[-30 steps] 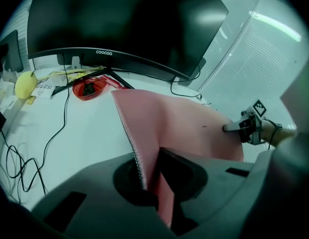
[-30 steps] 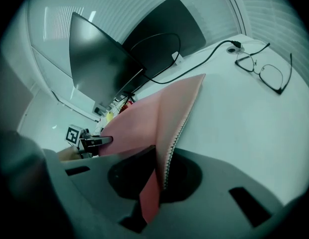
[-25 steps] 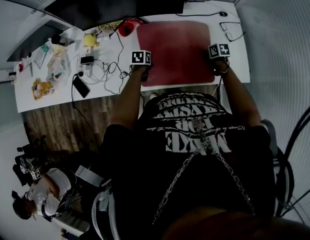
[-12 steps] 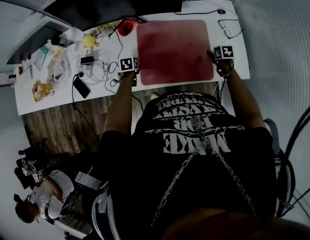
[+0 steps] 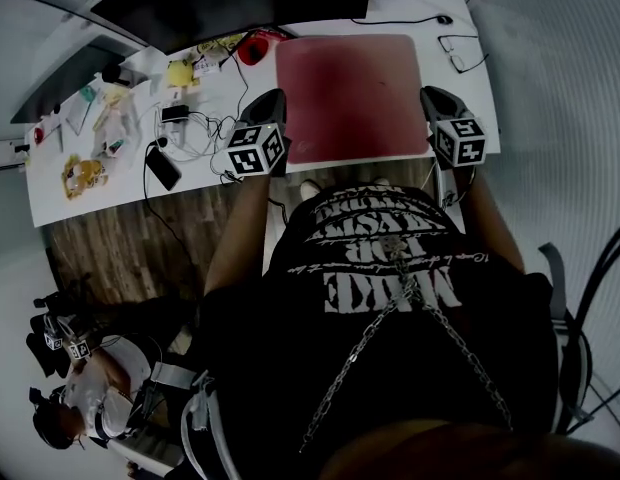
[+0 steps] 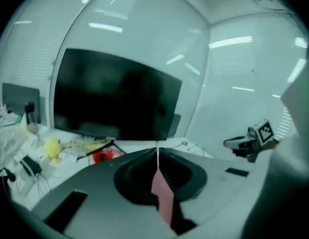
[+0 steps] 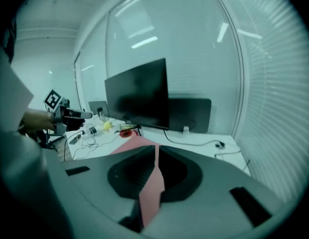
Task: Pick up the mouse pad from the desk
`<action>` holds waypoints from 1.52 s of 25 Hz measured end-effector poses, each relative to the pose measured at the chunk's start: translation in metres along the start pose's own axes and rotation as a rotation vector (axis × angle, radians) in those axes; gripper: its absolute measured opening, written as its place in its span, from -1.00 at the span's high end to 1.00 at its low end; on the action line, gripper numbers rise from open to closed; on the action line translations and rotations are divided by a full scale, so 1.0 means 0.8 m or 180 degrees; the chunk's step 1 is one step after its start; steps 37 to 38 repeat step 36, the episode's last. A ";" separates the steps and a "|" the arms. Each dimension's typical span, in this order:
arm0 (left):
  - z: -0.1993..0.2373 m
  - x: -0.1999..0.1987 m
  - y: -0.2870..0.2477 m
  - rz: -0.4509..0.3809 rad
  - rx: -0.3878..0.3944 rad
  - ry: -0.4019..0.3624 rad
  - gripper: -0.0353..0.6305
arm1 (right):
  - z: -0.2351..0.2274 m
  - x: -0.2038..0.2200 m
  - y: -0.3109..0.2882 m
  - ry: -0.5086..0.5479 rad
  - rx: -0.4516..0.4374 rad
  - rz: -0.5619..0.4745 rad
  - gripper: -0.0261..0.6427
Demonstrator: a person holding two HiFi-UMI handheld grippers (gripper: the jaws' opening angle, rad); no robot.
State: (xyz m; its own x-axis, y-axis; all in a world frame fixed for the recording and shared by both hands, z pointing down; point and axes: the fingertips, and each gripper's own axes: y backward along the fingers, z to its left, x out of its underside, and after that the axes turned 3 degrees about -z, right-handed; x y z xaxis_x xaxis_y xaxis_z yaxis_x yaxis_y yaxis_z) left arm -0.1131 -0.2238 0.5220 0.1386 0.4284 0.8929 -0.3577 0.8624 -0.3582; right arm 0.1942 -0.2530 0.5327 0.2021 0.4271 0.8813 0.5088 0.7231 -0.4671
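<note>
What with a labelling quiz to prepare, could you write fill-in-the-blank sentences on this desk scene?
1. Behind the red mouse pad stands a black ___.
2. The eyeglasses lie on the desk at the person's ___ of the mouse pad.
3. The wired computer mouse sits on a desk whose top is ___.
Missing words: monitor; right; white.

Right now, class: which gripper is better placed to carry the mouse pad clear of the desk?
Neither: the left gripper and right gripper match, each with jaws closing on opposite edges of the mouse pad.
</note>
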 end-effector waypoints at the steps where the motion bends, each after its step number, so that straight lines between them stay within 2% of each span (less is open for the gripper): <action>1: -0.025 -0.030 0.008 -0.0179 0.0121 -0.0113 0.86 | 0.017 -0.023 0.007 0.0101 -0.0042 -0.0150 0.87; 4: -0.089 -0.109 0.035 -0.0621 0.0323 -0.0446 0.88 | 0.063 -0.099 0.036 0.0297 -0.0175 -0.0614 0.91; 6: -0.114 -0.149 0.049 -0.0870 0.0285 -0.0594 0.88 | 0.088 -0.147 0.056 0.0338 -0.0289 -0.0906 0.92; 9: -0.131 -0.185 0.061 -0.1131 0.0132 -0.0684 0.88 | 0.118 -0.205 0.082 0.0311 -0.0457 -0.1236 0.92; 11: -0.144 -0.197 0.070 -0.1213 0.0176 -0.0657 0.88 | 0.133 -0.230 0.095 0.0369 -0.0458 -0.1350 0.92; 16: -0.172 -0.193 0.076 -0.1143 0.0360 -0.0682 0.88 | 0.145 -0.250 0.108 0.0581 -0.0358 -0.1480 0.92; 21: -0.185 -0.195 0.078 -0.1119 0.0480 -0.0759 0.88 | 0.151 -0.256 0.117 0.0603 -0.0313 -0.1475 0.93; 29: -0.157 -0.205 0.082 -0.1080 0.0538 -0.0803 0.88 | 0.176 -0.268 0.099 0.0600 -0.0246 -0.1393 0.92; 38: -0.119 -0.183 0.085 -0.1102 0.0630 -0.0806 0.88 | 0.207 -0.245 0.067 0.0591 -0.0208 -0.1417 0.92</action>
